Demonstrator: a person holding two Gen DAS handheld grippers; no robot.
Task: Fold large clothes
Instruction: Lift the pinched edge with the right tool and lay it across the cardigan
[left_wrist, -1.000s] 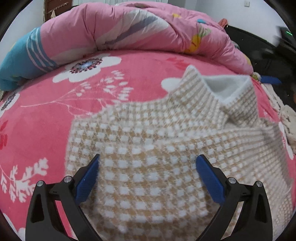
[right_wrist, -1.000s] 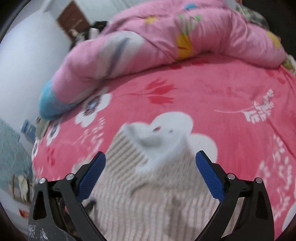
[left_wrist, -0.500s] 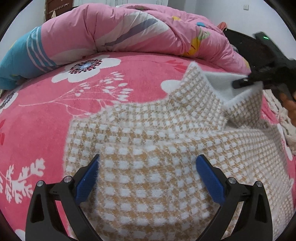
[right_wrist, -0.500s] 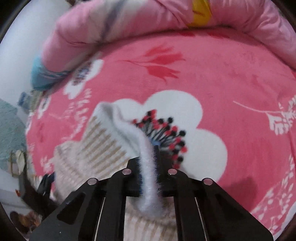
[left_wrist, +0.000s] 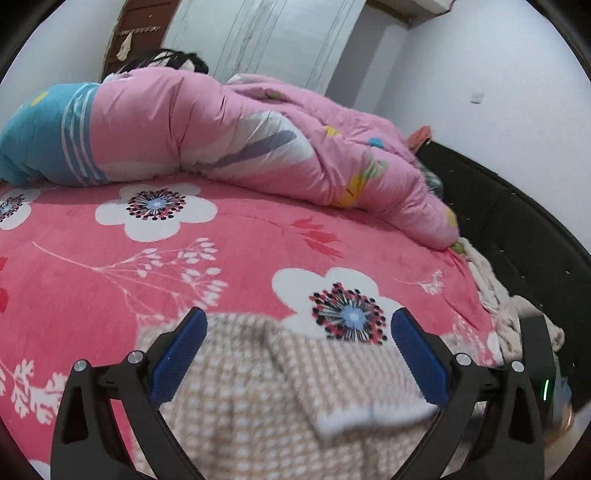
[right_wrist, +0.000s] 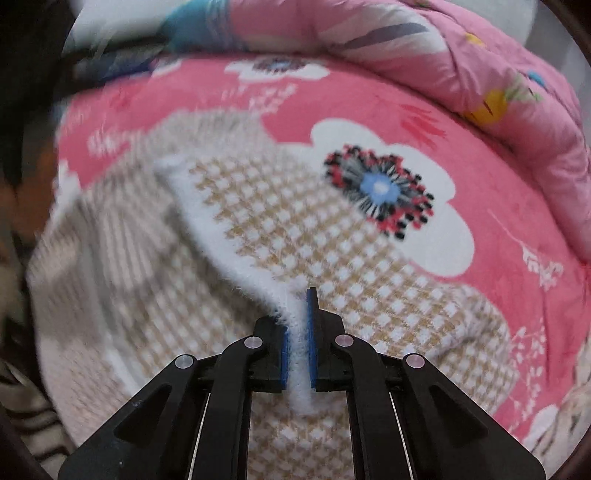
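Left claw (left_wrist: 295, 347) spread wide, holding nothing, w/ checked sweater (left_wrist: 280, 398) lying below on pink floral bed (left_wrist: 92, 280). Right claw (right_wrist: 297, 354) clamped on sweater's (right_wrist: 295, 229) fuzzy white edge, fabric lifted off bed (right_wrist: 498, 184).

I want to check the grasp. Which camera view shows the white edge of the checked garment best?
The right wrist view: the white edge runs sharply into the shut jaws of the right gripper. The left wrist view shows only a blurred white strip between the open left gripper jaws.
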